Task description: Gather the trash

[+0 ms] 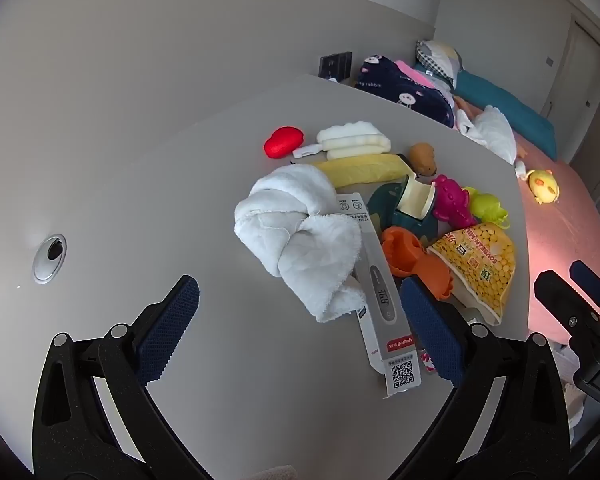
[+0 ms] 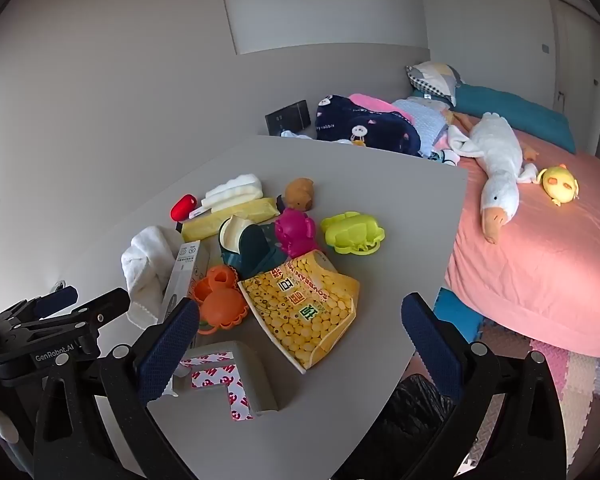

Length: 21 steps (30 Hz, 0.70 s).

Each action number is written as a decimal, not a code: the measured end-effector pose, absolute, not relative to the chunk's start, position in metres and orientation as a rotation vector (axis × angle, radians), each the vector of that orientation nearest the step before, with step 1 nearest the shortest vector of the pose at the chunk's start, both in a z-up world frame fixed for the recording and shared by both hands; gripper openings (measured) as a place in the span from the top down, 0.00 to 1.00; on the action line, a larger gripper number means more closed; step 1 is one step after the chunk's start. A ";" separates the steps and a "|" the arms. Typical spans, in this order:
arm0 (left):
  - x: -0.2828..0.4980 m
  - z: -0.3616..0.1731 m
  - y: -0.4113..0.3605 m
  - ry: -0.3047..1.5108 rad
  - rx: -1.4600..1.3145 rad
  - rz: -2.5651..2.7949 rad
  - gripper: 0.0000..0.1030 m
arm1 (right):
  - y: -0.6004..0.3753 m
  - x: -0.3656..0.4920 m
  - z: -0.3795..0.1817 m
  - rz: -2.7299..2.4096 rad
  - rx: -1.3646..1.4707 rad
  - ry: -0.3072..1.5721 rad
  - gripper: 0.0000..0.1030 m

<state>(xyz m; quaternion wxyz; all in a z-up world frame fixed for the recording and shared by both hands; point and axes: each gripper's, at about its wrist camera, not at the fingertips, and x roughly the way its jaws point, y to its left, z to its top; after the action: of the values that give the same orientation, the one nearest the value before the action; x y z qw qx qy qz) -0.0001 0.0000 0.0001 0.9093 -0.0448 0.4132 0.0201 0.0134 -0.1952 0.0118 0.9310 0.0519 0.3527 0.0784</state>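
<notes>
The gray table [image 2: 400, 208] is being occupied by a clutter of toys, towels and packaging. The yellow bag [image 2: 308, 312], printed "SOYBEAN MILK", is lying near the table's front edge. The thermometer box [image 1: 380, 292], marked "yuwell" with a QR code, is resting against the white towel [image 1: 300, 236]. The left gripper [image 1: 300, 328] and right gripper [image 2: 300, 344] are being held spread, gripping nothing. "GenRobot.AI" is readable on the left gripper's body.

Yellow bean-print bag [image 2: 306, 312], white towel [image 1: 300, 240], pink bedspread [image 2: 540, 272]
</notes>
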 end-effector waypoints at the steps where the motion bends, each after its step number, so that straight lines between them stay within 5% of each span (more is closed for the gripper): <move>1: 0.000 0.000 0.000 0.852 -0.094 0.040 0.05 | -0.195 0.013 0.012 0.161 0.106 0.726 0.02; 21: 0.000 0.002 -0.004 0.856 -0.076 0.033 0.05 | -0.196 0.013 0.010 0.154 0.105 0.735 0.02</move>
<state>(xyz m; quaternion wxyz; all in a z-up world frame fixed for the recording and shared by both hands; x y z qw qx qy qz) -0.0003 -0.0045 0.0016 0.9090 -0.0367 0.4149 0.0158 0.0131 -0.1964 0.0097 0.9290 0.0512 0.3589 0.0750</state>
